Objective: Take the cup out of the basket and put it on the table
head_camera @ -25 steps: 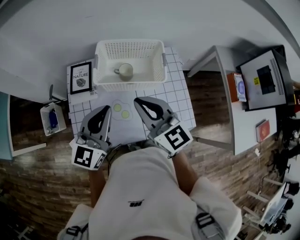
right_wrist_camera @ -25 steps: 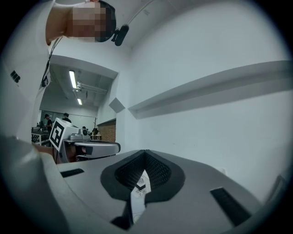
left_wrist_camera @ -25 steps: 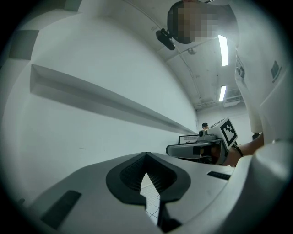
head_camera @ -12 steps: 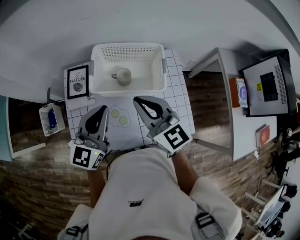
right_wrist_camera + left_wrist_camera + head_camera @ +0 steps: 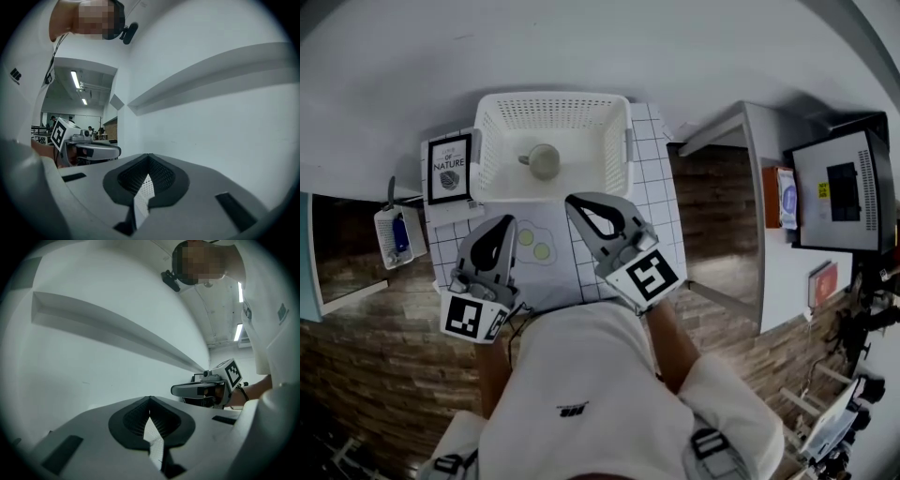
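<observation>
A pale cup (image 5: 544,161) with a handle stands upright inside the white lattice basket (image 5: 614,150) at the back of the small gridded table (image 5: 661,192). Both grippers hover in front of the basket, and neither touches the cup. My left gripper (image 5: 503,222) is shut and empty, over the table's front left. My right gripper (image 5: 574,201) is also shut and empty, its tips near the basket's front rim. In the left gripper view the jaws (image 5: 150,399) meet against a bare wall. The right gripper view shows the same (image 5: 149,157).
A framed print (image 5: 449,169) stands left of the basket. A mat with fried-egg shapes (image 5: 534,246) lies under the grippers. A small bin (image 5: 397,236) sits on the floor at the left. A white side table (image 5: 769,187) and a monitor (image 5: 839,192) are on the right.
The basket and table have drifted lower and slightly left in the head view, so the basket's front rim now lies close to my right gripper's tips. Both grippers stay shut.
</observation>
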`<act>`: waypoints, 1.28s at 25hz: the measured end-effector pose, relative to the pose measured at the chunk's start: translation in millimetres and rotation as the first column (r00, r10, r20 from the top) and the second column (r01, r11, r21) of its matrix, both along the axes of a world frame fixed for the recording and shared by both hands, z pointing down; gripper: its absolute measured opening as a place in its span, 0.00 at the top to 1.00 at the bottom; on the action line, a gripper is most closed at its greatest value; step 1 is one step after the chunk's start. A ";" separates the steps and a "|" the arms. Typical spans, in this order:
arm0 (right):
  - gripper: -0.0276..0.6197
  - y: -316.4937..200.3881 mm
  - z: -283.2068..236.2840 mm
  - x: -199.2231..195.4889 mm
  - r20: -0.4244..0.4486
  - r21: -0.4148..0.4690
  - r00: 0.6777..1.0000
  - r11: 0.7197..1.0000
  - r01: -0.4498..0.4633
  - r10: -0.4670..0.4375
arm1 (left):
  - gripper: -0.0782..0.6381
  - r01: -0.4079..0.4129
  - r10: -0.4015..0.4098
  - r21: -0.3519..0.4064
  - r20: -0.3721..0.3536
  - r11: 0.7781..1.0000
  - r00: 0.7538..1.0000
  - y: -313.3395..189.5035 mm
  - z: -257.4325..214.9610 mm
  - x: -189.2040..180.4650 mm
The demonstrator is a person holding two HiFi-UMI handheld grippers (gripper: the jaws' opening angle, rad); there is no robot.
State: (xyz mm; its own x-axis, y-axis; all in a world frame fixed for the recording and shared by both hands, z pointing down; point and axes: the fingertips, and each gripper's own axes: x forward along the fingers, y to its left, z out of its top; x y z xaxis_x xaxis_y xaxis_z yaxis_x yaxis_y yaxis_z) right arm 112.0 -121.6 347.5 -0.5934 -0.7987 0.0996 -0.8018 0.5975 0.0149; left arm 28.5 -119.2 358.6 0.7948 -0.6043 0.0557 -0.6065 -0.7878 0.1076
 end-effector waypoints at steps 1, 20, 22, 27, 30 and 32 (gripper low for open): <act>0.94 -4.0 1.0 1.9 -0.002 -0.002 1.000 1.000 0.001 -0.001 | 0.88 0.002 -0.002 -0.004 0.001 1.000 1.000 -3.4 1.8 1.6; 0.93 -58.7 57.6 11.8 -0.215 -0.170 0.966 0.980 0.105 -0.141 | 0.88 0.027 -0.024 -0.067 0.048 0.997 0.999 -53.0 36.5 14.6; 0.93 -65.2 64.0 13.1 -0.267 -0.189 0.949 0.975 0.122 -0.170 | 0.88 0.031 -0.026 -0.069 0.071 0.997 0.997 -57.4 39.7 15.4; 0.93 -78.5 81.5 7.6 -0.354 -0.229 0.897 0.954 0.192 -0.266 | 0.88 0.035 -0.027 -0.067 0.124 0.997 0.992 -67.3 46.3 15.6; 0.93 -85.7 97.2 1.8 -0.391 -0.251 0.863 0.939 0.235 -0.321 | 0.88 0.045 -0.032 -0.079 0.149 0.996 0.988 -73.9 50.2 14.7; 0.93 -91.6 110.1 -1.7 -0.436 -0.269 0.822 0.925 0.267 -0.365 | 0.88 0.050 -0.036 -0.079 0.161 0.996 0.986 -78.6 51.5 13.9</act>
State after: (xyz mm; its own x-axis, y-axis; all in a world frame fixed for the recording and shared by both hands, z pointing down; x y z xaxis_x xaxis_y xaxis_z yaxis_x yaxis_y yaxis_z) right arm 110.3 -213.2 457.5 -0.6515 -0.5121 0.5597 -0.4922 0.8468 0.2018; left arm 42.5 -197.8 410.1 0.7450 -0.6259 0.2309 -0.6543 -0.7529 0.0704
